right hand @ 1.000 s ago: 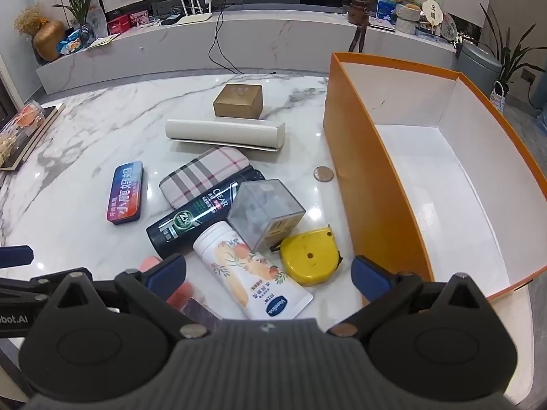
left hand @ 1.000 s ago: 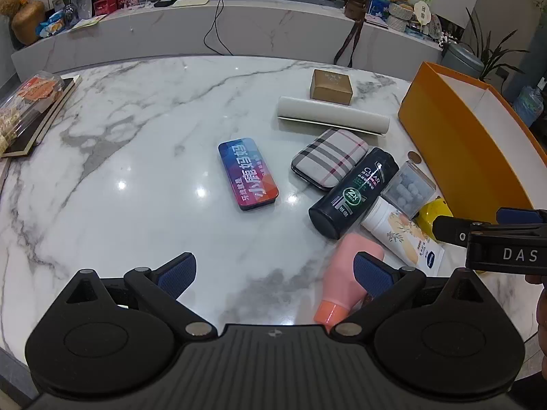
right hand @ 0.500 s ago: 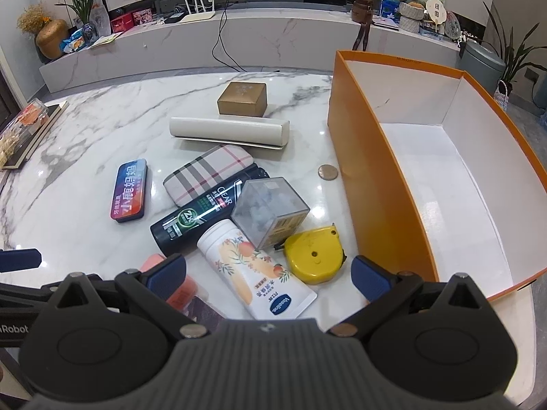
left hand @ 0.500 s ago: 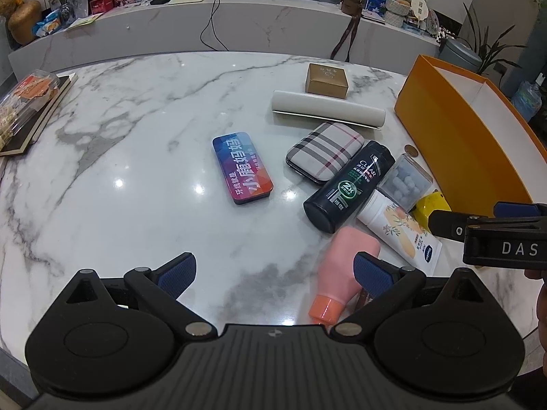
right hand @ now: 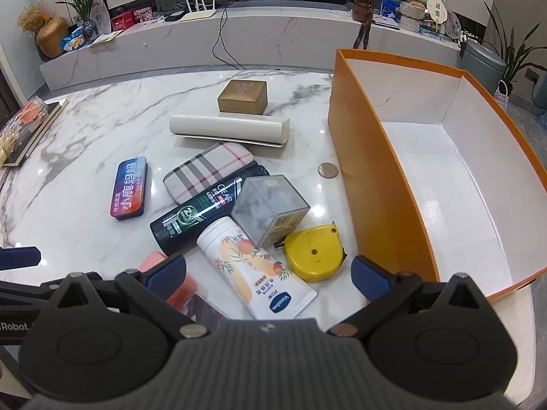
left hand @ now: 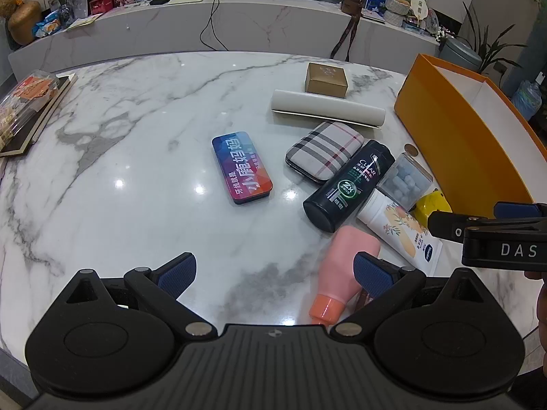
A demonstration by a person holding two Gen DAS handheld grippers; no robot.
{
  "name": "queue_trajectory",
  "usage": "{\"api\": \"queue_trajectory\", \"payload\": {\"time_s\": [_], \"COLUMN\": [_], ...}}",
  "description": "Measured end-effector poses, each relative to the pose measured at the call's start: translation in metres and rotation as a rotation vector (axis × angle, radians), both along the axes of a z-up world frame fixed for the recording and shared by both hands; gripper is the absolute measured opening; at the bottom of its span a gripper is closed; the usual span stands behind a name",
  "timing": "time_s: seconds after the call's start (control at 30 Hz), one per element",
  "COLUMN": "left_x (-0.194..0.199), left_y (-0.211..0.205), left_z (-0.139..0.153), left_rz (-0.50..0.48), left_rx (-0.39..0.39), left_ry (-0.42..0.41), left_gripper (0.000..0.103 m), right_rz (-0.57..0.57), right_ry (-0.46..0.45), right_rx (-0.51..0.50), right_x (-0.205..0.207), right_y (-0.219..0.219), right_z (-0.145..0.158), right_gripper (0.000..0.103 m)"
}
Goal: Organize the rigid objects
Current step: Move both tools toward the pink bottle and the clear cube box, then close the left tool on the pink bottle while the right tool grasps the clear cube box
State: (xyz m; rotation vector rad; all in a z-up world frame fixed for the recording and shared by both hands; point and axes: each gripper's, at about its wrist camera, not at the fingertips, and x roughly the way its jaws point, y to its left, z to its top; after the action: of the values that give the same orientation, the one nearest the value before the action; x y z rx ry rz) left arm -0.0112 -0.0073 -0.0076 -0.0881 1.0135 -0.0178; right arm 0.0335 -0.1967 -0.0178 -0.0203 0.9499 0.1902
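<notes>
The rigid objects lie in a loose cluster on the marble table (right hand: 102, 126), all just beside the long wall of the orange box (right hand: 383, 184), which stands open with a white inside; the yellow tape measure (right hand: 314, 253) is nearest to that wall, and the clear cube box (right hand: 270, 205) leans against the tape measure on the side away from the box; the white lotion tube (right hand: 256, 266) lies under the cube's edge, touching the black shampoo bottle (right hand: 201, 208); the plaid case (right hand: 205, 171) lies next to the bottle, further from the orange box; the colourful tin (right hand: 130, 188) rests apart, well away from the box wall; a coin (right hand: 327, 171) sits almost at the foot of the wall; behind the cluster are the white roll (right hand: 229, 130) and the gold carton (right hand: 242, 97), both near the far corner of the orange box; the pink bottle (left hand: 345, 263) lies flat at the near edge of the cluster, cap toward the camera, and something dark lies beside it, perhaps a small card, but I cannot see it well.

The left gripper (left hand: 273, 270) hovers over the table, its fingers spread wide and holding nothing; its right pad (left hand: 371, 268) is over the pink bottle's side; the right gripper (right hand: 268, 275) is above the lotion tube, also wide apart and empty.
</notes>
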Motion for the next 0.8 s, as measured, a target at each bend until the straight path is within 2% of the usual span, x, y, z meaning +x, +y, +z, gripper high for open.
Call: {"api": "queue_trajectory", "payload": {"time_s": [0.37, 0.53, 0.8], "left_x": [0.000, 0.002, 0.006], "left_y": [-0.007, -0.011, -0.013], "left_z": [-0.007, -0.015, -0.032], "left_rz": [-0.030, -0.053, -0.067], "left_rx": [-0.012, -0.038, -0.115], "left_ry": [0.006, 0.012, 0.035], "left_gripper": [0.103, 0.103, 0.103], "right_rz": [0.000, -0.002, 0.035], "right_ry": [-0.001, 0.003, 0.014], "right_rx": [-0.003, -0.003, 0.065], "right_x": [0.000, 0.004, 0.019], "right_y": [0.000, -0.001, -0.002], "right_z": [-0.001, -0.005, -0.004], "right_gripper": [0.101, 0.101, 0.101]}}
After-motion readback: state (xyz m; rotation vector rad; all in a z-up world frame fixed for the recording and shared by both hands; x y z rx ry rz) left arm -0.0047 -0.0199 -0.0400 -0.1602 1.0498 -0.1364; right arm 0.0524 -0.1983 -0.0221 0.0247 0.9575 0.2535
